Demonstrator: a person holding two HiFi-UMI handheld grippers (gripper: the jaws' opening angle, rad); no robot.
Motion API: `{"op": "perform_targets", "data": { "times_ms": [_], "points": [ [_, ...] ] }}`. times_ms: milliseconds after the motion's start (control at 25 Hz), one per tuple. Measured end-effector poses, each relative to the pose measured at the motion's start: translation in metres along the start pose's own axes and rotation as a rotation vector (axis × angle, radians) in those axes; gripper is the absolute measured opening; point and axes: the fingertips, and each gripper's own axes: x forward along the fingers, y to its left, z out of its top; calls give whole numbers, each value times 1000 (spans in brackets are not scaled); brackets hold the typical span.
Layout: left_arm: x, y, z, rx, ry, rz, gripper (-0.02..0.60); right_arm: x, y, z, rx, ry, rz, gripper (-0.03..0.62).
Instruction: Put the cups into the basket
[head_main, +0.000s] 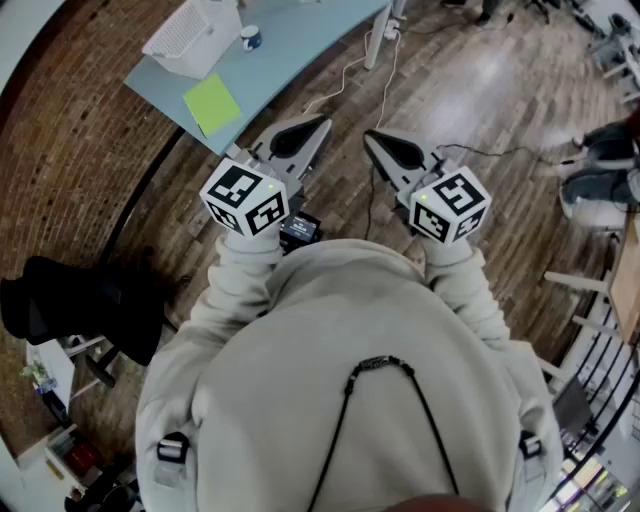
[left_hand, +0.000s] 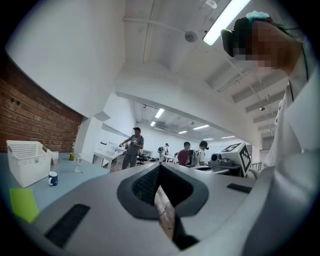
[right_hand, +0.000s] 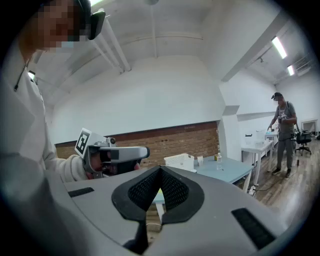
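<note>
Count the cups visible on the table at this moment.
1. A blue-and-white cup stands on the table beside the white basket. Others may be hidden inside or behind the basket.

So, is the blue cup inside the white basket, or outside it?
Outside. The blue cup stands upright on the table, beside the white basket, not in it. Whether they touch, I cannot tell.

Ahead of our black mesh-patterned fingers (left_hand: 145, 185) we see a pale blue table (head_main: 300, 50), a white lattice basket (head_main: 190, 35), a blue-and-white cup (head_main: 250, 38) and a lime-green sheet (head_main: 211, 103). Our left gripper (head_main: 322, 122) and right gripper (head_main: 368, 136) are grey, with black-and-white marker cubes (head_main: 245, 197).
</note>
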Motion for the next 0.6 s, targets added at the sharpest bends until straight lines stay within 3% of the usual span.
{"op": "perform_targets", "data": {
  "times_ms": [400,600],
  "points": [
    [3,0,3,6,-11,-5,-3,-1,-7,1,-9,2,-5,14],
    [2,-1,1,-22,-18,-5,-3,-7,-14,-5,54,-7,-6,14]
  ]
}}
